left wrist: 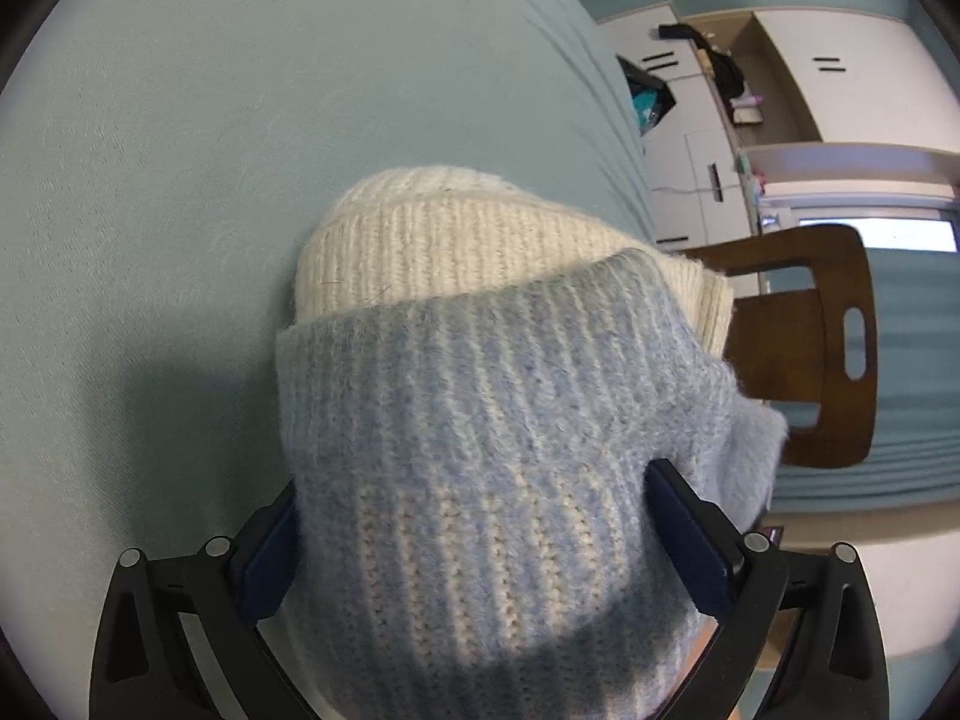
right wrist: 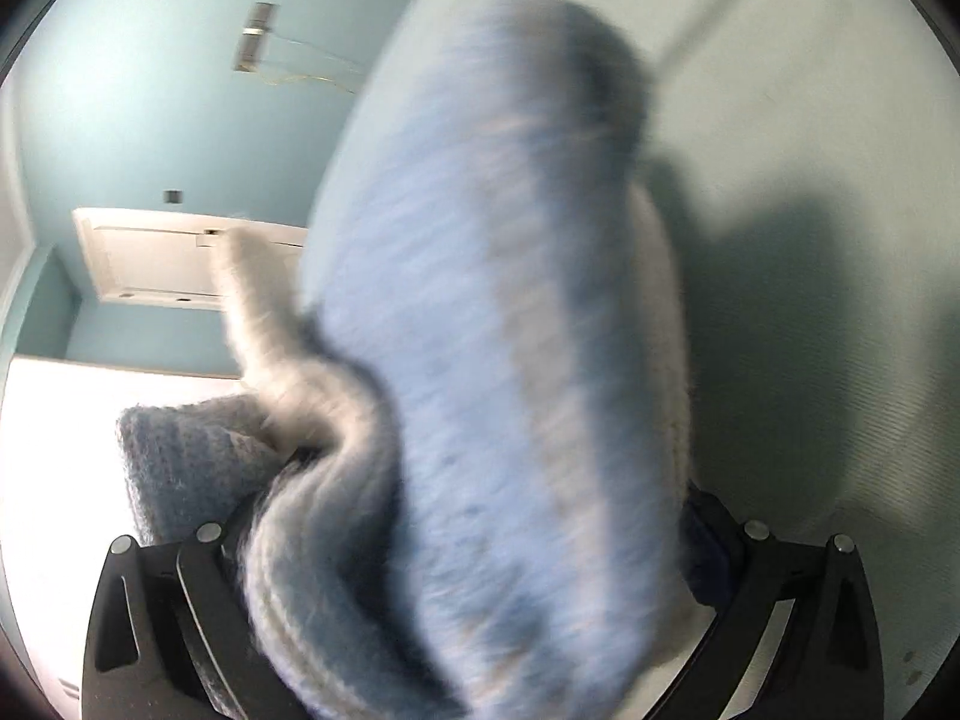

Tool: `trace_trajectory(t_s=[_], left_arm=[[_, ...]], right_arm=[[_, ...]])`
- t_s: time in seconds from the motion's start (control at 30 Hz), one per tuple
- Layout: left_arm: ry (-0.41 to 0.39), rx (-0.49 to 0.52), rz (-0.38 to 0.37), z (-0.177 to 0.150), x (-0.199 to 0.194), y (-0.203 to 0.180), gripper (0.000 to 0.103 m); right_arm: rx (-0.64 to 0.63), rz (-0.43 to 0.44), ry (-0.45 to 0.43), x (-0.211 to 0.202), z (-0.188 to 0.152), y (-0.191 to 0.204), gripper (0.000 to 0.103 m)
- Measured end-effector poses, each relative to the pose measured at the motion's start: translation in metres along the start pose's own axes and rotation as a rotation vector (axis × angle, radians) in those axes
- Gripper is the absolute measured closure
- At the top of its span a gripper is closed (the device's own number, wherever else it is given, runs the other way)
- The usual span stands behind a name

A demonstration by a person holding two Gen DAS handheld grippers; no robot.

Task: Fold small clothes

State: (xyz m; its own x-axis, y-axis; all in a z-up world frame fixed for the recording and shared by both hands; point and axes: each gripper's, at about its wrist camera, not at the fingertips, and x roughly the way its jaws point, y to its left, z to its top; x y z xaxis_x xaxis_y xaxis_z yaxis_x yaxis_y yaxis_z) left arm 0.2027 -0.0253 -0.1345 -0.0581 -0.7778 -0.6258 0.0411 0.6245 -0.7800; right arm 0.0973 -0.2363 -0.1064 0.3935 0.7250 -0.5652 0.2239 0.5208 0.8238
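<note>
Two tools hold one blue knit garment [left wrist: 498, 468], fuzzy and ribbed, lifted just above the pale teal bench [left wrist: 150, 150]. Left tool [left wrist: 480, 546] has both pads pressed into the knit, so it is clamped on the garment; right tool [right wrist: 468, 546] also has the knit bunched between its jaws, closed on it. Beyond the garment, touching it, sits a cream ribbed knit [left wrist: 456, 240] on the bench. Step looks like mid-fold, carrying one edge over; the next move likely calls for laying that edge down flat on the bench, then letting go. Left view shows the cream knit, a wooden chair [left wrist: 840, 348] right of the garment and cabinets behind. Right view is motion-blurred, shows a loose fold of the garment hanging off to its left and a white door [right wrist: 162, 264] beyond.
</note>
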Motion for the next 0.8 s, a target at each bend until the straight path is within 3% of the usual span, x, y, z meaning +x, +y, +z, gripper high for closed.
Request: trace_trajectory(t_s=[0.13,0.4,0.57,0.8], left_arm=[[-0.063,0.016,0.033,0.009,-0.019,0.001,0.001],[-0.156,0.028,0.08,0.054,-0.046,0.013,0.001],[-0.172,0.008,0.074,0.084,-0.05,0.024,0.0],[-0.158,-0.046,0.069,0.092,-0.042,0.03,0.0]], right_arm=[[-0.077,0.02,-0.001,0.015,-0.002,0.032,0.007],[-0.16,0.037,-0.028,0.077,0.024,0.082,0.009],[-0.201,0.058,-0.057,0.106,0.036,0.1,0.009],[-0.163,0.135,-0.087,0.123,0.04,0.086,0.001]])
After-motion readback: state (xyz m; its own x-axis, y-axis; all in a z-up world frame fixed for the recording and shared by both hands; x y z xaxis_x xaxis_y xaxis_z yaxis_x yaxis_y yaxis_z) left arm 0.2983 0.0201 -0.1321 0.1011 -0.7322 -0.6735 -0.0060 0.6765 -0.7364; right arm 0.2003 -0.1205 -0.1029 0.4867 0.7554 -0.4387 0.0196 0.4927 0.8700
